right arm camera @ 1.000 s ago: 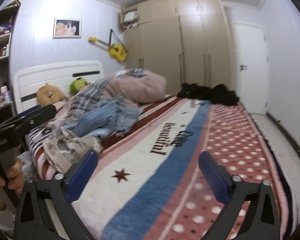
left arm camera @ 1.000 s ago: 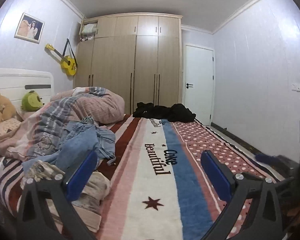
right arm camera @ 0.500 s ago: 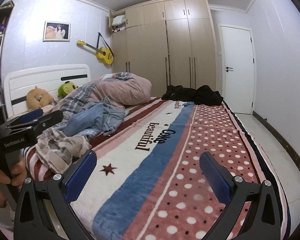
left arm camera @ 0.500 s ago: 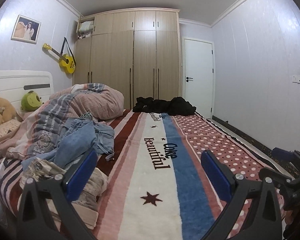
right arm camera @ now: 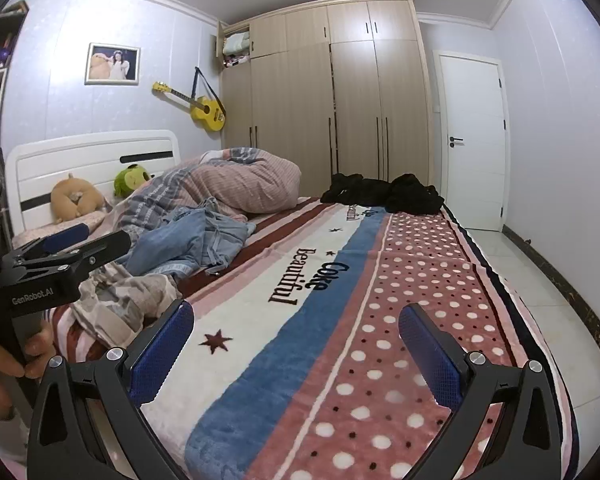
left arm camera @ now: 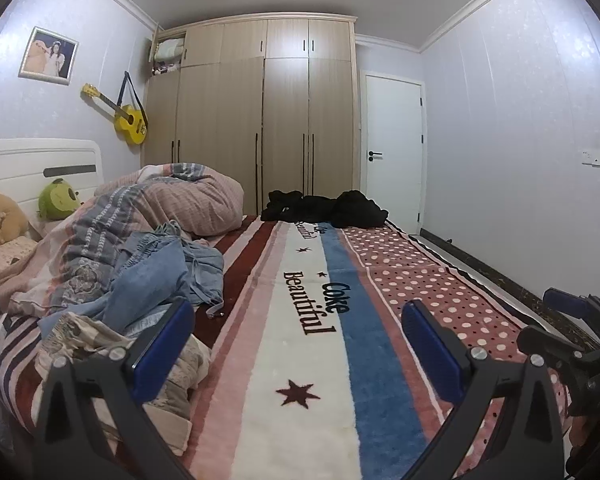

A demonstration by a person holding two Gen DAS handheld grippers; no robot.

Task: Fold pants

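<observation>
Pants: blue jeans (left arm camera: 168, 276) lie crumpled near the bed's headboard-side edge, resting against the bundled quilt (left arm camera: 148, 216), with a pale camouflage garment (left arm camera: 100, 340) heaped just in front of them toward the near edge.
Open room: the striped and dotted blanket (left arm camera: 312, 360) lies flat from the near edge to the far end, where black clothes (left arm camera: 324, 210) are piled.
Edges: the dotted side runs along the floor-side edge; plush toys (right arm camera: 76, 198) sit at the headboard.
Left hand-held gripper (left arm camera: 296, 356): jaws spread wide, nothing between them, above the blanket's near edge.
Right hand-held gripper (right arm camera: 296, 356): jaws spread wide, empty, over the dotted strip.
Change: both views have levelled out since a second ago, and the right hand-held gripper now shows more clearly at the left view's lower right.
</observation>
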